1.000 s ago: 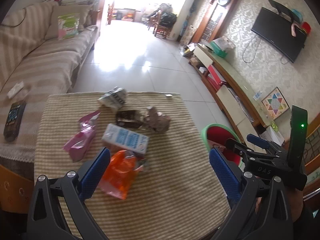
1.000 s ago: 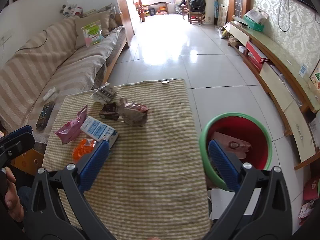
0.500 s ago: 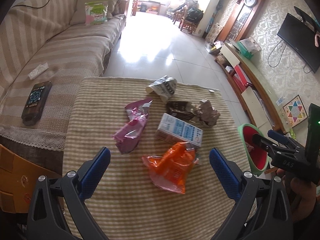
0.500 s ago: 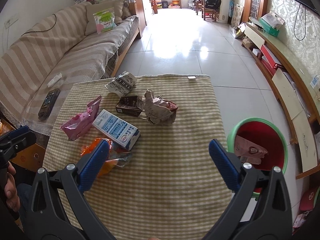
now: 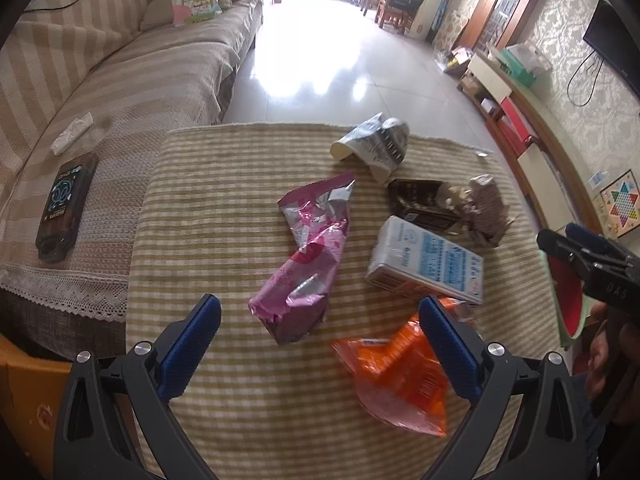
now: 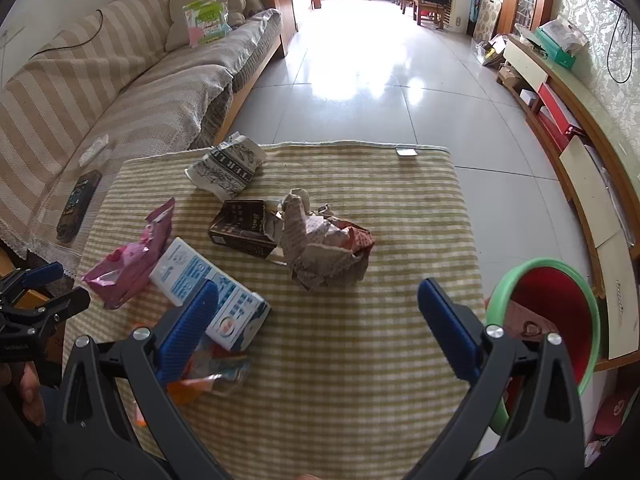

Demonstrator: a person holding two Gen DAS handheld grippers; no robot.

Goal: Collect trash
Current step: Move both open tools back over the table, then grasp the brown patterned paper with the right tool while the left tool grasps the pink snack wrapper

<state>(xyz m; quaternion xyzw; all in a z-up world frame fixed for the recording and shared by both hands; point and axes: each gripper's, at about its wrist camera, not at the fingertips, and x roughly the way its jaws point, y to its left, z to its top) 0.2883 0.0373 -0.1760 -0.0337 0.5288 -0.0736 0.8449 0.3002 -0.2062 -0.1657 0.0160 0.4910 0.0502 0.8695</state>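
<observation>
Both grippers, left and right, hover spread wide over a checked tablecloth strewn with trash: pink wrapper, milk carton, orange bag. Red bin stands right; striped sofa left.

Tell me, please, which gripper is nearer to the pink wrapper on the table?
Left. The left gripper hovers open directly over the pink wrapper's near end, framing it. The right gripper sits off to the wrapper's right, beyond the white carton.
</observation>
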